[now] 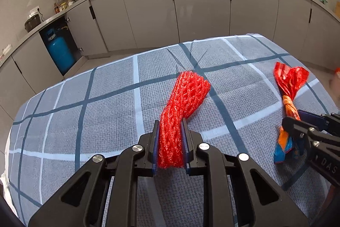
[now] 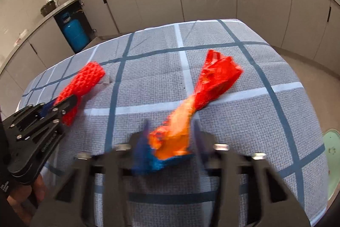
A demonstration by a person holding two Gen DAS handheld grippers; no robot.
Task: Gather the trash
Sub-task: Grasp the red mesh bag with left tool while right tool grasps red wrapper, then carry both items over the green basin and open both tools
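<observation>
Trash lies mid-table on the checked cloth [image 1: 106, 120] — the left gripper [image 1: 171, 127] clamps the red mesh net [image 1: 184, 99], the right gripper [image 2: 172, 131] pinches the twisted orange-red wrapper [image 2: 204, 95] — apparently to lift both together.

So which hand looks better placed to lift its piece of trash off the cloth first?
Left, probably. The left gripper is clamped squarely on the red mesh net, sharp in its view. The right gripper has the twisted wrapper between its fingers, but blur hides whether that grip is seated.
</observation>
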